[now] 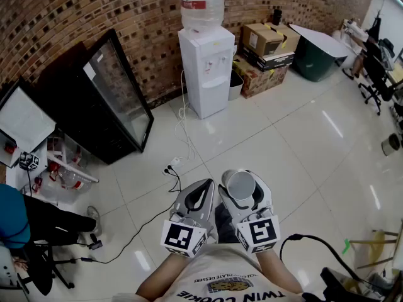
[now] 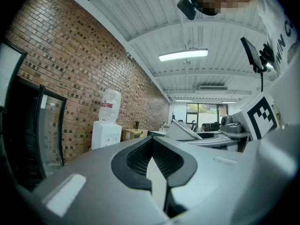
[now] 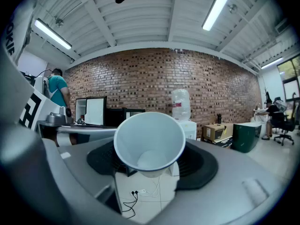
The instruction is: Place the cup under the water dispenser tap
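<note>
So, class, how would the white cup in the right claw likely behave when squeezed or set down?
The cup looks thin-walled and empty, so probably light and easily crushed if the right claw squeezes harder. It tapers to a narrow base, so it may tip easily once set down.

Bright, even indoor light comes from ceiling strip lights point(image 3: 218, 7), which leave long glare streaks on the glossy floor tiles point(image 1: 332, 123). Shadows are faint and soft. Both gripper views bend strongly toward black, vignetted corners. Surfaces nearest the lens are blurred, while the cup point(image 3: 149, 144) looks fairly sharp.
</note>
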Motion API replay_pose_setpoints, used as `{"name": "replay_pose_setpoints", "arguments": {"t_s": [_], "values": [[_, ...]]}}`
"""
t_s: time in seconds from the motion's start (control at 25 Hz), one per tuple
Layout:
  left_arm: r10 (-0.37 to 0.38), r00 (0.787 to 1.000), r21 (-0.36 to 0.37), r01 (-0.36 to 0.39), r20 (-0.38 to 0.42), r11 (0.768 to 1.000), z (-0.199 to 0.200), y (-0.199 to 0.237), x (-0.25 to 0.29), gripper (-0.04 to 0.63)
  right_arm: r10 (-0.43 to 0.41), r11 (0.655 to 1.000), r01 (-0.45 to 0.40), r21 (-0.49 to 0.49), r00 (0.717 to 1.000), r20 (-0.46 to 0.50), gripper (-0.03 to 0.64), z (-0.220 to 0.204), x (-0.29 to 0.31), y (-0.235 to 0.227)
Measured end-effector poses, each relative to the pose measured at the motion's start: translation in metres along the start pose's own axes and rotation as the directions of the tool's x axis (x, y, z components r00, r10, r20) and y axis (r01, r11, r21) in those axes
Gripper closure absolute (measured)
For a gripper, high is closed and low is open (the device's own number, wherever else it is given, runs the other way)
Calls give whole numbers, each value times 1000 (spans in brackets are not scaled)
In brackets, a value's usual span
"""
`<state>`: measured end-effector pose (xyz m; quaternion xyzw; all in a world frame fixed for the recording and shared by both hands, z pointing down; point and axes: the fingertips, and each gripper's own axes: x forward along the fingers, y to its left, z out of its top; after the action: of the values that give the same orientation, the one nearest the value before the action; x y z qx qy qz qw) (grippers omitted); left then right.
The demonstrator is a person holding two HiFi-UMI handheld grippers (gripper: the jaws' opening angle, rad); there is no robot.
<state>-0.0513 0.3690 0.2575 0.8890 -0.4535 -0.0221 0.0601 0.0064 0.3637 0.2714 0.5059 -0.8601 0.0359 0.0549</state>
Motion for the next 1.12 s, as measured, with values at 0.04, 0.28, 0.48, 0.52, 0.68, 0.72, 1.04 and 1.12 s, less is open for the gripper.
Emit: {"name": "replay_pose_setpoints", "arguments": {"t_s": [0.04, 0.28, 0.48, 0.52, 0.68, 0.72, 1.04, 1.12], "values": [[1, 1000, 0, -1, -1, 1000, 1, 4, 4, 594, 2, 1000, -2, 2, 1000, -2, 284, 0, 5, -2], [11, 1000, 9, -11, -9, 1000, 5, 29, 46, 594, 22, 1000, -22, 5, 1000, -2, 284, 7, 48, -28], [27, 999, 21, -26, -22, 999, 7, 58, 89, 594, 37, 999, -37, -2, 999, 2, 284, 11, 94, -55], [28, 999, 24, -28, -23, 999, 7, 64, 98, 594, 42, 999, -42, -2, 999, 2, 284, 13, 104, -60], [35, 999, 33, -34, -30, 999, 15, 85, 144, 594, 60, 998, -60, -9, 998, 10, 284, 25, 144, -91], [37, 999, 35, -36, -32, 999, 17, 90, 158, 594, 63, 998, -63, -12, 998, 9, 284, 28, 155, -100], [43, 998, 61, -40, -47, 997, 29, 125, 252, 594, 68, 998, -68, -4, 998, -3, 284, 40, 225, -170], [52, 998, 59, -49, -47, 997, 32, 133, 269, 594, 82, 997, -82, -7, 997, 9, 284, 44, 239, -182]]}}
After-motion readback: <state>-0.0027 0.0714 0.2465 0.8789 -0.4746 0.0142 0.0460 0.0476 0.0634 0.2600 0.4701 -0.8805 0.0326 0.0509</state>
